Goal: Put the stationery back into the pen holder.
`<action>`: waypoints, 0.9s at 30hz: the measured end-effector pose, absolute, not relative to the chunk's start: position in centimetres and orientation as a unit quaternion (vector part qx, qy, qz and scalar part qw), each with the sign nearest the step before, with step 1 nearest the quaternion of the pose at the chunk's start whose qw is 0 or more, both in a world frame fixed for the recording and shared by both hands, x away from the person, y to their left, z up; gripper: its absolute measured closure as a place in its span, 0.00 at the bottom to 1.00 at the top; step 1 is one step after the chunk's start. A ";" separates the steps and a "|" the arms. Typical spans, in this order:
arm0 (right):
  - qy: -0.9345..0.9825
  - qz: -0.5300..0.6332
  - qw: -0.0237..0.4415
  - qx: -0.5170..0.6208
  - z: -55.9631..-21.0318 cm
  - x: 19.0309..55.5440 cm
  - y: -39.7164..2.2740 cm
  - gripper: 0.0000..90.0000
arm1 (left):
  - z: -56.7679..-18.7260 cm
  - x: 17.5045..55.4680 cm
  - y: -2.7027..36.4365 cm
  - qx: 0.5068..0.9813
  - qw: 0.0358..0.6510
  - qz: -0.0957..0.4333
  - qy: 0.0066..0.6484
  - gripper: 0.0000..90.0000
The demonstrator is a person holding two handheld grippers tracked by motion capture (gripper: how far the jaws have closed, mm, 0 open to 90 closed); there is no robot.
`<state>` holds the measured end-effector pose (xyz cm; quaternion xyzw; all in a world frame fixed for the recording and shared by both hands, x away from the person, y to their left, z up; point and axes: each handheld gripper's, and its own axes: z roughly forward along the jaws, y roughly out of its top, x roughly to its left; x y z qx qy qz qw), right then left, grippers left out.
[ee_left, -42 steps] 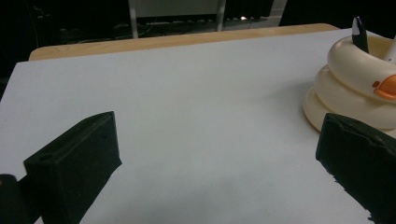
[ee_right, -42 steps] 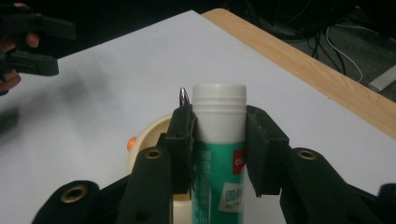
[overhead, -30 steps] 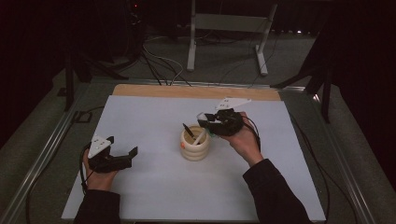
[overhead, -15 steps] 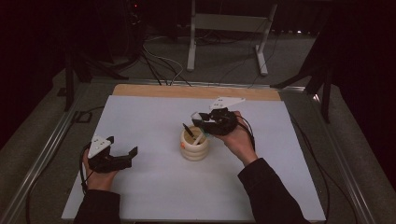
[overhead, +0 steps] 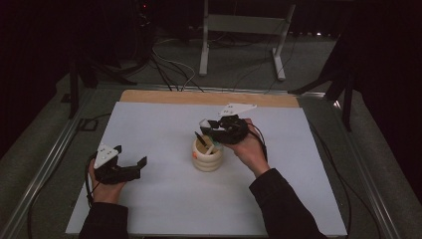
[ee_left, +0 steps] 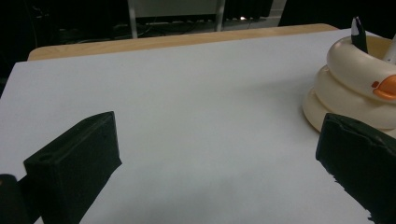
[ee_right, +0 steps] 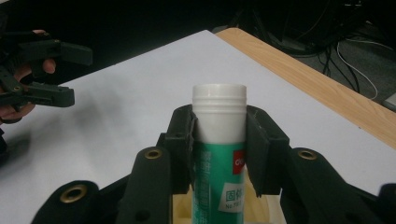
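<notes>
Above the cream holder (overhead: 207, 160), the right tool (ee_right: 219, 135) is clamped on a glue stick (ee_right: 219, 140) — upright.

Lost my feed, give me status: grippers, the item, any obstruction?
Right gripper shut on glue stick, above cream pen holder. Left gripper open, empty, resting on table. Black pen in holder.

The glue stick (ee_right: 219, 154) has a green label with white print. On the right edge of the label, white letters are cut off by the jaw; they look like "DU" or "OU", and I cannot tell which. Below them a white box holds Chinese characters, partly hidden, and a small line beginning with "No", its digits too blurred to read.
</notes>
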<state>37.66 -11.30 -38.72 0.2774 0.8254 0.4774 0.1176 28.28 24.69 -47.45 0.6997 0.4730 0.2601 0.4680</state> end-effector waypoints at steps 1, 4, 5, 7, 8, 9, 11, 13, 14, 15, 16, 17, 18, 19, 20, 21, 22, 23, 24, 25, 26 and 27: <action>0.825 0.478 0.118 0.278 -38.8 37.7 -11.2 0.73 | -47.5 28.3 24.7 0.700 0.468 0.260 0.473 0.00; 0.824 0.479 0.117 0.279 -39.0 37.7 -11.0 0.73 | -47.5 28.3 24.7 0.699 0.469 0.259 0.474 0.00; 0.824 0.479 0.116 0.280 -39.1 37.7 -10.9 0.73 | -47.5 28.3 24.7 0.698 0.469 0.260 0.475 0.00; 0.823 0.480 0.117 0.280 -39.1 37.8 -10.8 0.73 | -47.4 28.3 24.7 0.698 0.469 0.260 0.474 0.00; 0.823 0.480 0.117 0.282 -39.3 37.8 -10.6 0.73 | -47.4 28.3 24.7 0.698 0.469 0.260 0.475 0.00; 0.823 0.480 0.116 0.282 -39.3 37.8 -10.6 0.73 | -47.4 28.3 24.7 0.698 0.469 0.260 0.474 0.00; 0.823 0.478 0.116 0.282 -39.4 37.8 -10.5 0.73 | -47.4 28.3 24.7 0.698 0.469 0.260 0.475 0.00; 0.823 0.478 0.117 0.284 -39.6 37.8 -10.4 0.73 | -47.4 28.2 24.8 0.698 0.469 0.260 0.474 0.00; 0.823 0.478 0.118 0.285 -39.7 37.9 -10.3 0.73 | -47.4 28.2 24.8 0.698 0.469 0.260 0.474 0.00; 0.822 0.478 0.119 0.286 -39.8 37.9 -10.3 0.73 | -47.4 28.2 24.8 0.698 0.469 0.260 0.475 0.00; 0.822 0.477 0.119 0.286 -39.9 37.9 -10.3 0.73 | -47.4 28.2 24.8 0.698 0.469 0.260 0.475 0.00; 0.822 0.477 0.119 0.288 -39.9 37.9 -10.2 0.73 | -47.4 28.2 24.8 0.698 0.469 0.260 0.475 0.00; 0.822 0.477 0.119 0.288 -39.9 37.9 -10.2 0.73 | -47.4 28.2 24.8 0.698 0.469 0.260 0.475 0.00; 0.822 0.476 0.120 0.287 -40.0 37.9 -10.1 0.73 | -47.4 28.3 24.7 0.698 0.469 0.260 0.474 0.00; 0.824 0.473 0.124 0.287 -40.3 37.9 -10.0 0.73 | -47.4 28.3 24.7 0.698 0.469 0.260 0.474 0.00; 0.825 0.471 0.126 0.286 -40.4 37.9 -9.9 0.73 | -47.4 28.3 24.7 0.698 0.469 0.260 0.475 0.00; 0.826 0.469 0.125 0.287 -40.5 38.0 -9.8 0.73 | -47.4 28.3 24.8 0.699 0.468 0.260 0.474 0.00; 0.826 0.469 0.126 0.287 -40.6 38.0 -9.8 0.73 | -47.4 28.3 24.8 0.698 0.469 0.260 0.475 0.00; 0.826 0.468 0.125 0.288 -40.7 38.0 -9.7 0.73 | -47.4 28.2 24.8 0.698 0.469 0.260 0.475 0.00; 0.826 0.468 0.125 0.288 -40.7 38.0 -9.7 0.73 | -47.4 28.2 24.8 0.698 0.469 0.260 0.475 0.00; 0.825 0.469 0.125 0.289 -40.7 38.0 -9.7 0.73 | -47.4 28.2 24.8 0.698 0.469 0.260 0.475 0.00; 0.825 0.469 0.124 0.290 -40.8 38.1 -9.6 0.73 | -47.4 28.2 24.8 0.698 0.469 0.260 0.475 0.00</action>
